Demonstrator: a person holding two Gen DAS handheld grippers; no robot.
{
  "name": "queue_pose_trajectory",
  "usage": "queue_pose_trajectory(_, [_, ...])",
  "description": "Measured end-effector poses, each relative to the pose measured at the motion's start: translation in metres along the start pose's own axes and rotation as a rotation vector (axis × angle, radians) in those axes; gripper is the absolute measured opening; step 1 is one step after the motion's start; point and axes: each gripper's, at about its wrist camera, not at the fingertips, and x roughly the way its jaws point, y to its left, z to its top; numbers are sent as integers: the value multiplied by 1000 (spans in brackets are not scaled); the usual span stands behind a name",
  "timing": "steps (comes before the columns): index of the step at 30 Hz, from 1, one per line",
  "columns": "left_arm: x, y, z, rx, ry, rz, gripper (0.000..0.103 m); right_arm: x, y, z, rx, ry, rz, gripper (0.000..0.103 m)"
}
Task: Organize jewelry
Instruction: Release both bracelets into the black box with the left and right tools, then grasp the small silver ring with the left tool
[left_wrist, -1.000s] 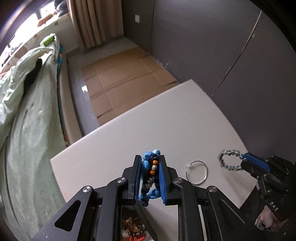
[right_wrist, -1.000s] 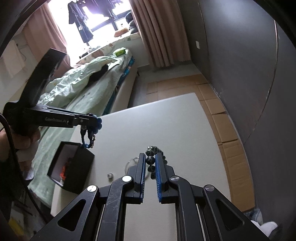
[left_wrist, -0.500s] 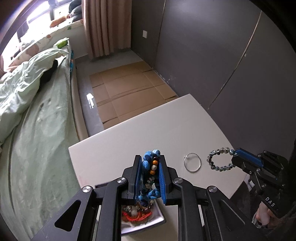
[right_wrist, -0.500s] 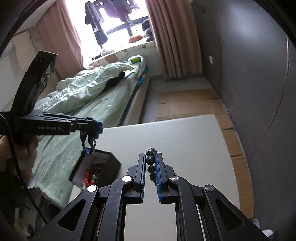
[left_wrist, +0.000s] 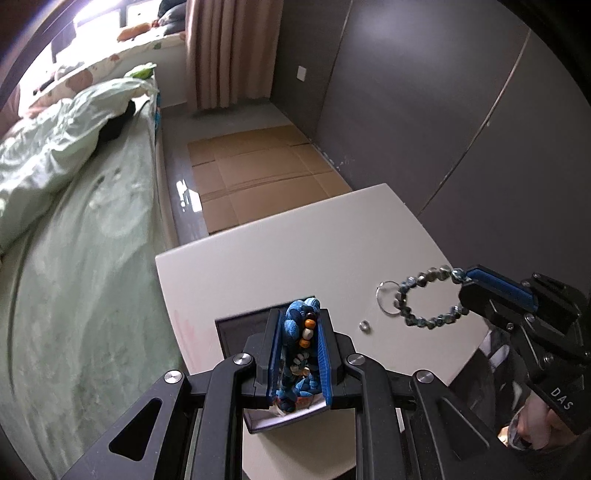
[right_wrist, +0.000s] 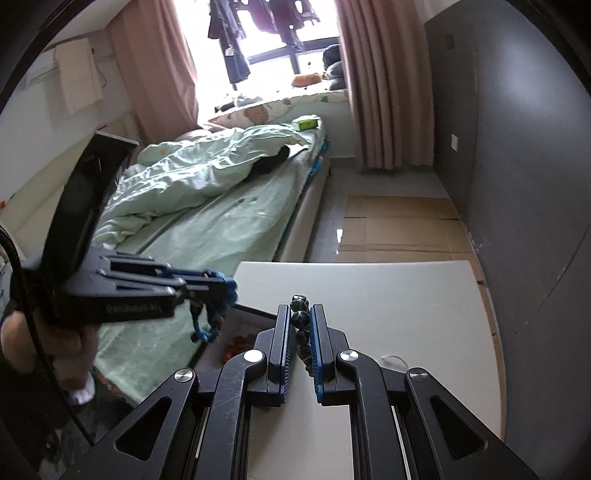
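My left gripper (left_wrist: 300, 325) clamps the blue braided bracelet (left_wrist: 300, 345), raised over the black box (left_wrist: 236, 332) at the table's (left_wrist: 295, 254) left edge. Right of it lie a small ring (left_wrist: 363, 325) and a wire hoop (left_wrist: 384, 299). My right gripper (left_wrist: 466, 291) pinches the grey bead bracelet (left_wrist: 424, 299), lifted off the table.

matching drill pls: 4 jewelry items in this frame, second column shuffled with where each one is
Items
1. blue corded bracelet
2. dark beaded bracelet
3. thin silver hoop
4. small silver ring

Places
A. lying alone on the white table, between the black box and the hoop
B. clamped in the left gripper, above the box
C. flat on the table, partly behind the hanging beads
D. dangling from the right gripper, off the table

Pairs: 1-B, 2-D, 3-C, 4-A
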Motion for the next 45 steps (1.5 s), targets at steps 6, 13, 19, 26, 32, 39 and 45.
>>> queue_pose_trajectory(6, [6, 12, -12, -28, 22, -52, 27, 13, 28, 9, -44, 21, 16, 11])
queue_pose_trajectory(13, [-5, 32, -25, -56, -14, -20, 57, 35, 45, 10, -61, 59, 42, 11])
queue_pose_trajectory(19, [-12, 50, -35, -89, -20, -10, 57, 55, 54, 15, -41, 78, 79, 11])
queue_pose_trajectory(26, [-14, 61, -36, -130, -34, -6, 80, 70, 57, 18, -9, 119, 120, 37])
queue_pose_trajectory(32, [-6, 49, -29, -111, -31, -19, 80, 67, 29, 7, 46, 124, 88, 48])
queue_pose_trajectory(39, [5, 19, -18, -60, -25, -41, 80, 55, -11, -9, 101, 135, 42, 48])
queue_pose_trajectory(45, [15, -10, -11, 8, -21, -38, 80, 49, -46, -20, 148, 148, 14, 48])
